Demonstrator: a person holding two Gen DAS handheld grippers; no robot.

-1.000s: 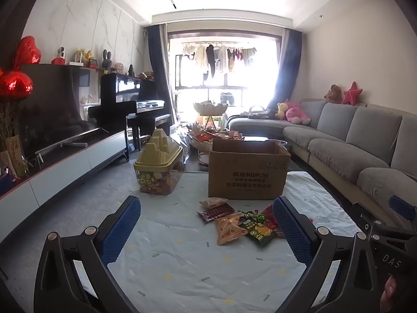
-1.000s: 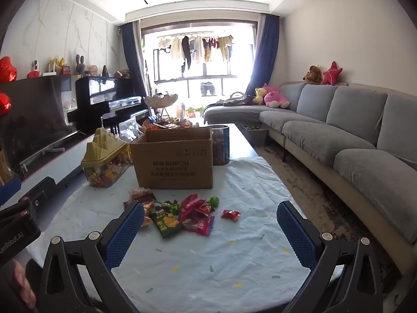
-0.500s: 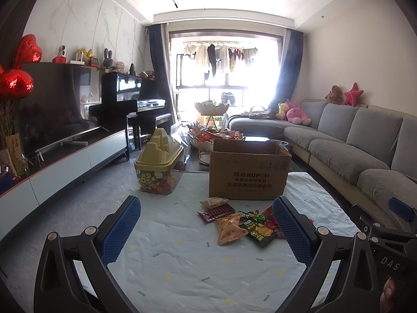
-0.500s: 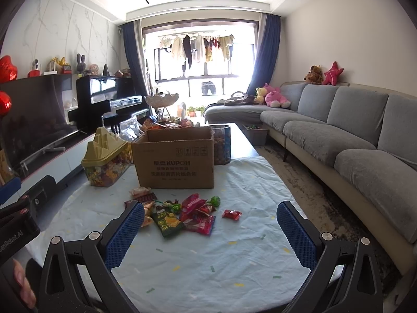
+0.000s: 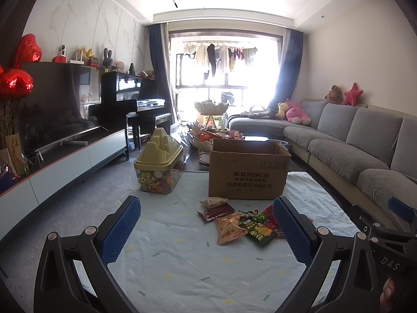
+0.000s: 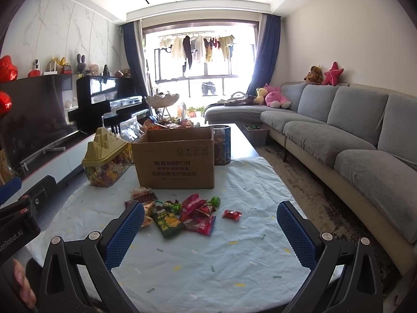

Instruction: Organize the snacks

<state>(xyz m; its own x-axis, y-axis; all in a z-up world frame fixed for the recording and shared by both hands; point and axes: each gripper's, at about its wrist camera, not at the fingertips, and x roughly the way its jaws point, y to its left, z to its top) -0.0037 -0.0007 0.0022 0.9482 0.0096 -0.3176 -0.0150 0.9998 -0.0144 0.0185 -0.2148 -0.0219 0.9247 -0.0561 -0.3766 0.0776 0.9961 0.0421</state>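
Note:
Several snack packets (image 5: 235, 223) (image 6: 182, 215) lie in a loose pile on the pale blue cloth, just in front of an open cardboard box (image 5: 249, 172) (image 6: 176, 164). A small red packet (image 6: 231, 214) lies apart to the pile's right. My left gripper (image 5: 206, 224) hovers open over the cloth, short of the pile, nothing between its blue pads. My right gripper (image 6: 209, 224) is also open and empty, near the pile's front edge. Each gripper's body shows at the edge of the other's view.
A clear candy tub with a tan castle-shaped lid (image 5: 158, 167) (image 6: 105, 160) stands left of the box. A clear jar of snacks (image 6: 221, 144) sits behind its right corner. A grey sofa (image 6: 351, 140) runs along the right; a TV cabinet (image 5: 65, 156) lines the left.
Both views have shifted only slightly; the grippers stay open and nothing on the cloth has moved.

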